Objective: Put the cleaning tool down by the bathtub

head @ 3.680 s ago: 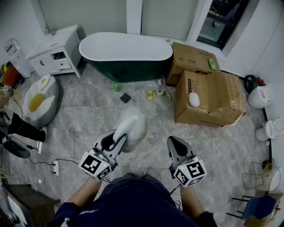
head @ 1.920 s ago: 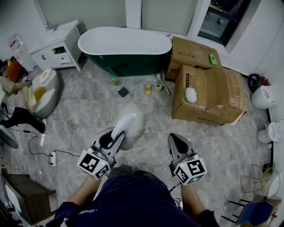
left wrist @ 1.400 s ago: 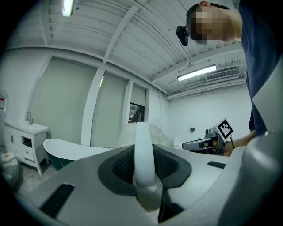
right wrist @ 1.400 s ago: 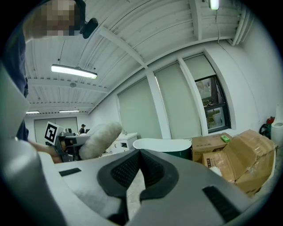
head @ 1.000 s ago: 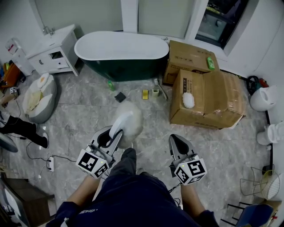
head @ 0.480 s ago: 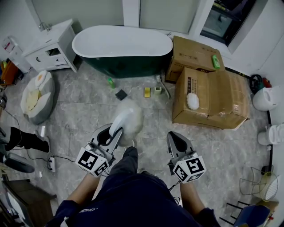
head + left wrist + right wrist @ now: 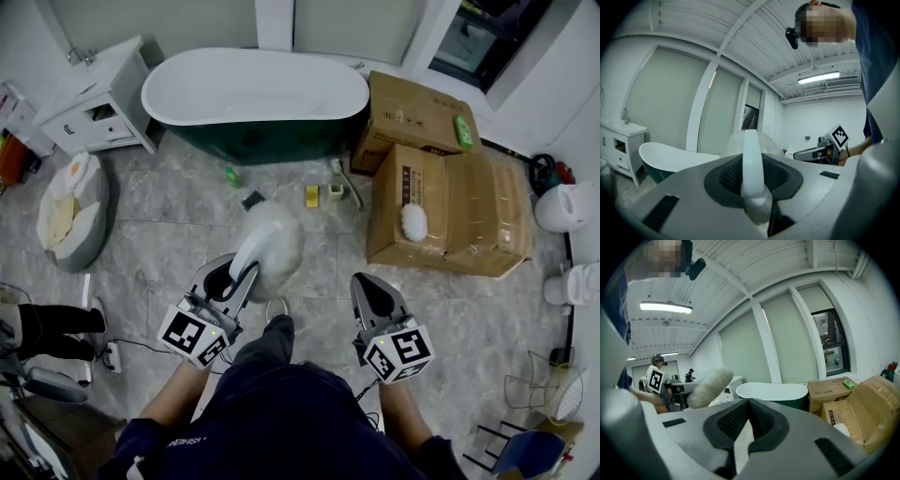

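Bathtub: white inside, dark green outside, standing at the far wall between a white cabinet and the boxes.
Cardboard boxes: stacked just right of the tub; a white fluffy pad lies on the front one.
Cleaning tool: fluffy white head on a white handle, held above the grey tile floor, well apart from the tub, head pointing toward it.
Left gripper: jaws part-way closed, clamped on the tool's handle, which runs up between the pads.
Right gripper: jaws closed together, holding nothing, beside the left one.
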`<act>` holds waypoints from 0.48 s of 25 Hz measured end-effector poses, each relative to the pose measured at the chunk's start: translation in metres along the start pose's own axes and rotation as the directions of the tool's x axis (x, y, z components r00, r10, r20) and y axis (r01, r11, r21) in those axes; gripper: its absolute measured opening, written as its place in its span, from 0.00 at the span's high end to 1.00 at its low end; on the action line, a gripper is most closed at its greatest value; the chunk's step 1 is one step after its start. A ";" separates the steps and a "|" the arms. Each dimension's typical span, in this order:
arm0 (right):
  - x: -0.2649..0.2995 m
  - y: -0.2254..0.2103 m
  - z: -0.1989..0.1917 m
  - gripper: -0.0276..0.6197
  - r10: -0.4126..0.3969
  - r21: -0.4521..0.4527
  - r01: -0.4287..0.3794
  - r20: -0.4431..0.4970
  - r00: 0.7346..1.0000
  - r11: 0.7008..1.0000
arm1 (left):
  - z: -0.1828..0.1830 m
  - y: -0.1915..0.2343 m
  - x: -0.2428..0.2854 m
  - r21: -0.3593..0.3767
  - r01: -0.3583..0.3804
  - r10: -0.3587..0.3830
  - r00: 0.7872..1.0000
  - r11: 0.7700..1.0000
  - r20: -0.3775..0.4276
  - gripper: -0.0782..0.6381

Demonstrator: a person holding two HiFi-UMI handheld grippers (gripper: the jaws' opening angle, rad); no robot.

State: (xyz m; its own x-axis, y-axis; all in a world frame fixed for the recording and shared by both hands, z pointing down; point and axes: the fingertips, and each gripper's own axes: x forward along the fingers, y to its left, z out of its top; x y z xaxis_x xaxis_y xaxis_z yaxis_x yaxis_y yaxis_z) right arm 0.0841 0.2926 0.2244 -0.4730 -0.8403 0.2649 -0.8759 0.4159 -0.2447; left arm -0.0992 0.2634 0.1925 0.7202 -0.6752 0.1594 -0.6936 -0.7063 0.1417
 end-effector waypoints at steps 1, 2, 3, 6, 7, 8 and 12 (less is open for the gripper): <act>0.008 -0.001 0.002 0.95 -0.001 0.002 0.001 -0.002 1.000 1.000 | 0.001 0.007 0.004 -0.001 0.002 -0.002 1.000 1.000 -0.001 0.74; 0.017 -0.002 0.004 0.95 -0.003 0.004 0.003 -0.005 1.000 1.000 | 0.003 0.015 0.009 -0.003 0.005 -0.005 1.000 1.000 -0.004 0.74; 0.025 -0.004 0.006 0.95 -0.007 0.008 0.007 -0.008 1.000 1.000 | 0.004 0.023 0.012 -0.004 0.007 -0.007 1.000 1.000 -0.006 0.74; 0.048 -0.007 0.014 0.95 -0.017 0.010 0.018 -0.014 1.000 1.000 | 0.009 0.046 0.023 -0.007 0.015 -0.015 1.000 1.000 -0.010 0.74; 0.055 -0.009 0.017 0.95 -0.021 0.009 0.021 -0.015 1.000 1.000 | 0.011 0.053 0.027 -0.009 0.018 -0.018 1.000 1.000 -0.011 0.74; 0.063 -0.011 0.020 0.95 -0.025 0.008 0.025 -0.017 1.000 1.000 | 0.013 0.061 0.032 -0.010 0.021 -0.022 1.000 1.000 -0.012 0.74; 0.093 -0.021 0.031 0.95 -0.043 0.009 0.043 -0.016 0.999 0.999 | 0.020 0.091 0.054 -0.004 0.046 -0.046 0.999 0.999 -0.012 0.74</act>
State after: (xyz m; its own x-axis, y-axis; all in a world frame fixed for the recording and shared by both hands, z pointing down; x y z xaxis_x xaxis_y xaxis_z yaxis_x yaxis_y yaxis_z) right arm 0.0614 0.1953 0.2247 -0.4363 -0.8516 0.2905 -0.8946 0.3759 -0.2416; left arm -0.1231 0.1591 0.1943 0.7508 -0.6397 0.1648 -0.6601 -0.7354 0.1528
